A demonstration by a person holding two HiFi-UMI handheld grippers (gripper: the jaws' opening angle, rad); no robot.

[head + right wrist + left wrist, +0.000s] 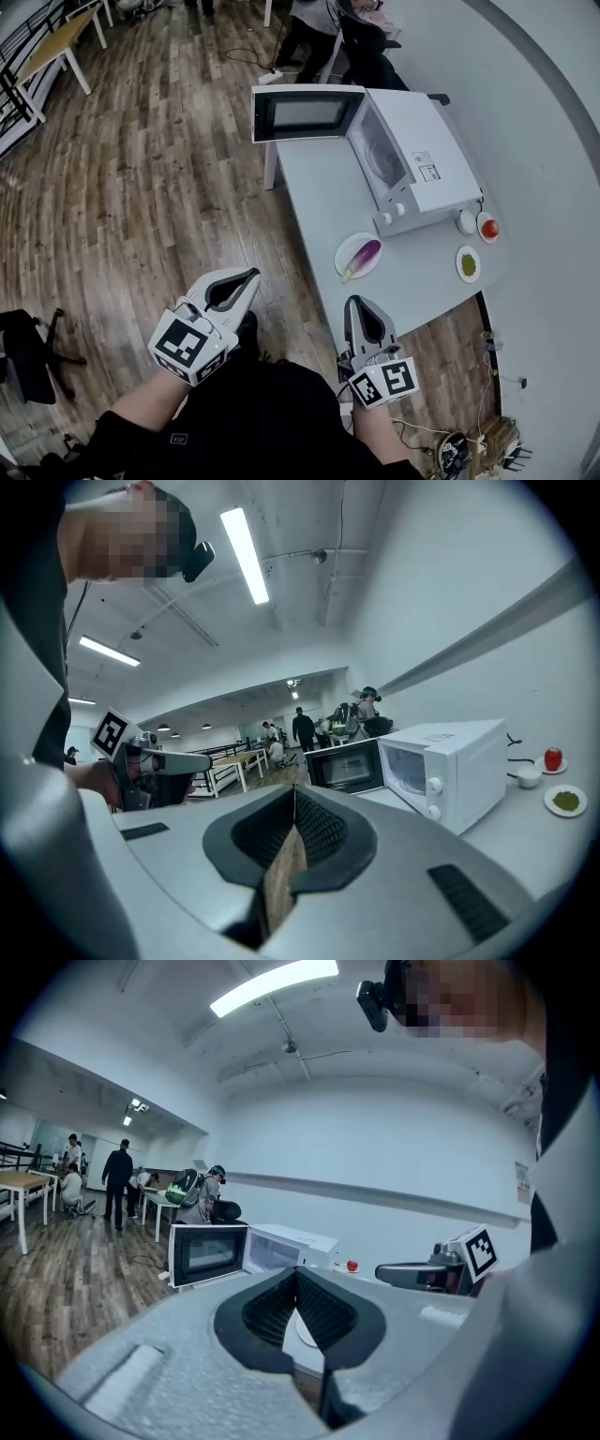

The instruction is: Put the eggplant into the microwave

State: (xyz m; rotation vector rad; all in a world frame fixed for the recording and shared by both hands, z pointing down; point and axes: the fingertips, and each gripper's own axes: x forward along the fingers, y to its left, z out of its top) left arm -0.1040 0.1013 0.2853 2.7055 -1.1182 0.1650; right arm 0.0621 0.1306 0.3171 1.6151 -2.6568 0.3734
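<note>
Head view looks steeply down on a grey table (323, 202) that carries a white microwave (427, 155) with its door (305, 112) swung wide open. The purple eggplant (364, 255) lies on a white plate (349, 246) on the table, just in front of the microwave and outside it. To the right of that plate sit a tomato (489, 228) on a small dish and a saucer of something green (468, 263). The left gripper (251, 276) and the right gripper (358, 303) are both held off the near edge of the table, over the wooden floor (159, 187), well apart from the eggplant. Left gripper view has that tool's jaws pressed together at the tips with nothing between them; beyond them stand the microwave (286, 1241) and its open door (208, 1253), the tomato (352, 1266) and, to the right, the other gripper (389, 1271). Right gripper view shows its jaws likewise closed tip to tip and empty, only floor planks visible through the gap lower down; the microwave (459, 761) stands ahead on the right, with the tomato (553, 758) and the green saucer (565, 801) past it.
</note>
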